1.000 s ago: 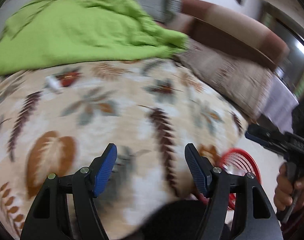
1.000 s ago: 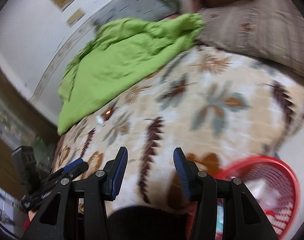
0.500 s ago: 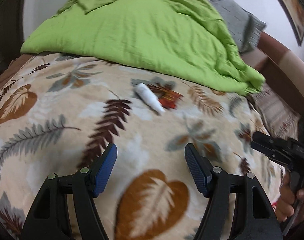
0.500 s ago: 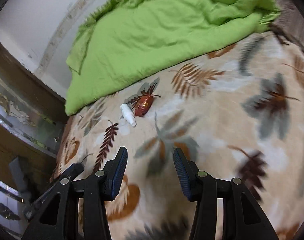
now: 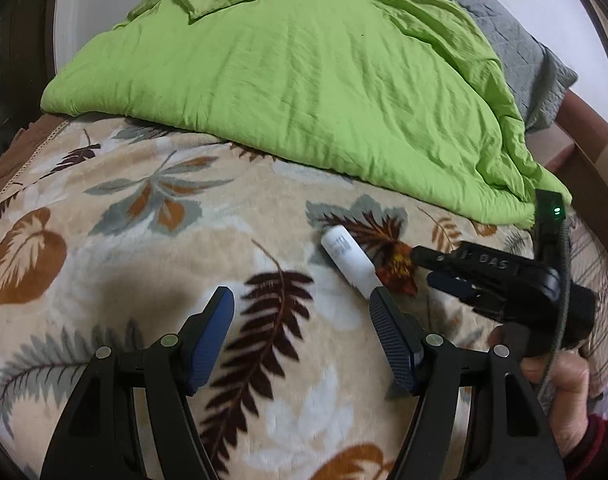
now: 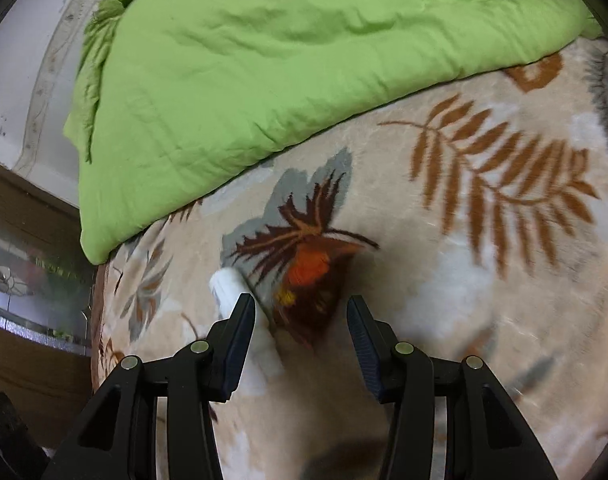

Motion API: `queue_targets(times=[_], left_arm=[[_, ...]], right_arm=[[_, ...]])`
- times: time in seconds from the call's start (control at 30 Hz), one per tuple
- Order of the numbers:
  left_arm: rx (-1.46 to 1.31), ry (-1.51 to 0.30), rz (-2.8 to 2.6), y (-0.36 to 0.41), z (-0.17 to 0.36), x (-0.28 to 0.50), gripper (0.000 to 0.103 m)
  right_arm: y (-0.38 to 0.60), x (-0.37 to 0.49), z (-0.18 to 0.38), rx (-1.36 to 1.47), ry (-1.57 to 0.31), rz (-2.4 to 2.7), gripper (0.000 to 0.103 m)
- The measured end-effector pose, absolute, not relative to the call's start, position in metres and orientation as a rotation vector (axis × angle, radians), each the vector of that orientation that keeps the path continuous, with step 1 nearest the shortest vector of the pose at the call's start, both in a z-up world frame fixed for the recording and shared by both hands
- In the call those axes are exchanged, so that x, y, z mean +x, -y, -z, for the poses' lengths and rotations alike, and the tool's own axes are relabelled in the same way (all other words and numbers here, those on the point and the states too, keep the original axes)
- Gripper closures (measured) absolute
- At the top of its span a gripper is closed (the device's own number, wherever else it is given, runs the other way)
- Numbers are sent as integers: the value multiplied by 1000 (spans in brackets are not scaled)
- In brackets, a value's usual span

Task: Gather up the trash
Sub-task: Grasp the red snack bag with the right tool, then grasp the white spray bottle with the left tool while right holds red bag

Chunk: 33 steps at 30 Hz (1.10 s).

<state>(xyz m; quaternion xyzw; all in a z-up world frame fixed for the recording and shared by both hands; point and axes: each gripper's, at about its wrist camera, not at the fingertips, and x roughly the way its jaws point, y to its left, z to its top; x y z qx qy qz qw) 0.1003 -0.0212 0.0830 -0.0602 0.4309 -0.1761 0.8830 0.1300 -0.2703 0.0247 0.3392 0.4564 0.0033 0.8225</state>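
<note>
The left claw (image 5: pixel 302 316) is seen spread wide, with nothing held between its blue-padded fingers (image 5: pixel 212 334). Just ahead of its right finger, a white tube (image 5: pixel 349 262) lies on the leaf-patterned blanket (image 5: pixel 144 248) covering the bed; some small dark print is carried on the tube's side, but it is too small to be read. Touching the tube's far side, a crumpled red-and-orange wrapper (image 5: pixel 397 268) is seen, slightly blurred in both views, so no printing on it can be made out.

In the left wrist view the right claw (image 5: pixel 423 268) is shown reaching in from the right, its tips at the wrapper, and it is gripped by the person's right hand (image 5: pixel 559 384). The letters "DAS" are moulded on its black upper finger, possibly the end of a longer word, and a green light glows on the unit above it.

From the right wrist view the right claw (image 6: pixel 302 318) is found wide open and empty, with the wrapper (image 6: pixel 309 280) lying between its fingers and just ahead of them. The tube (image 6: pixel 230 288) lies against the outside of its left finger, partly hidden behind it.

Beyond both claws a rumpled lime-green quilt (image 5: pixel 304 72) is spread over the blanket, and a grey quilted cover (image 5: pixel 519 48) is seen behind it to the right.
</note>
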Motion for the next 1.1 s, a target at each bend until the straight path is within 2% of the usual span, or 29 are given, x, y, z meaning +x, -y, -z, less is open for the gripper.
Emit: queue_targets(times=[0.2,0.3,0.33,0.57,0.87,0.9,0.97,1.0,1.03,1.1], left_arm=[[-146,-914,353,30,-74,125,34],[-168,-932,341,35,-67,135,34],[-175,-936,343,37,-66,137,34],[-138,-970,352,72,-51,158,34],[-66,-1055,301,115,-8,181,34],[-47,-1037,282,117,-6,181,35],[12,-1002,252,123,-4,178,48],[41,-984,243,125,-3,175,61],[68,-968,239,125,-2,172,66],[61,-955,263,118,-3,164,68]], right_arm=[[270,152,-3,742,-1015,14,51],[272,151,-2,723,-1000,-14,58],[274,148,-3,724,-994,-30,68],[305,90,-37,709,-864,-32,68],[317,4,-65,656,-760,-31,68],[317,-1,-65,653,-758,-29,68],[315,-9,-67,645,-753,-36,68],[313,-10,-66,641,-752,-37,68],[312,-12,-67,641,-753,-38,68],[310,-19,-69,632,-750,-36,68]])
